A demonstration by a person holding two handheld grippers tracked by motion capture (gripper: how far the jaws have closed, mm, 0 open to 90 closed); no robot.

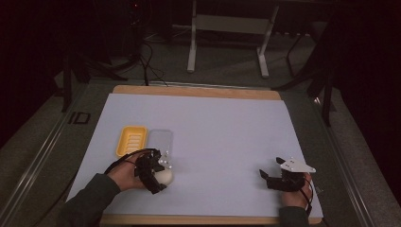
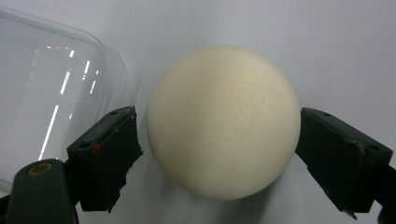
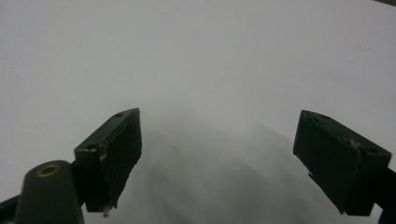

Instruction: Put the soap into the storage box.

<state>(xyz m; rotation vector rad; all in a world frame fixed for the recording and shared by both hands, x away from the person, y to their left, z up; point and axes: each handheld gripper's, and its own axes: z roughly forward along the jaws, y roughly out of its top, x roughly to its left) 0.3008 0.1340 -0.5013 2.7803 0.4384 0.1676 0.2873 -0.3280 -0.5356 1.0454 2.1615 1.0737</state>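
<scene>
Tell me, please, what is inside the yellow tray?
The yellow tray shows ridges on its floor and nothing else inside. It stands beside a clear lid. Small details are too dim to tell.

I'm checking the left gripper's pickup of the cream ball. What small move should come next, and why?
Probably close the left gripper on the cream ball. The ball sits between the jaws, but a thin gap shows at the left pad, so nothing grips it yet.
</scene>
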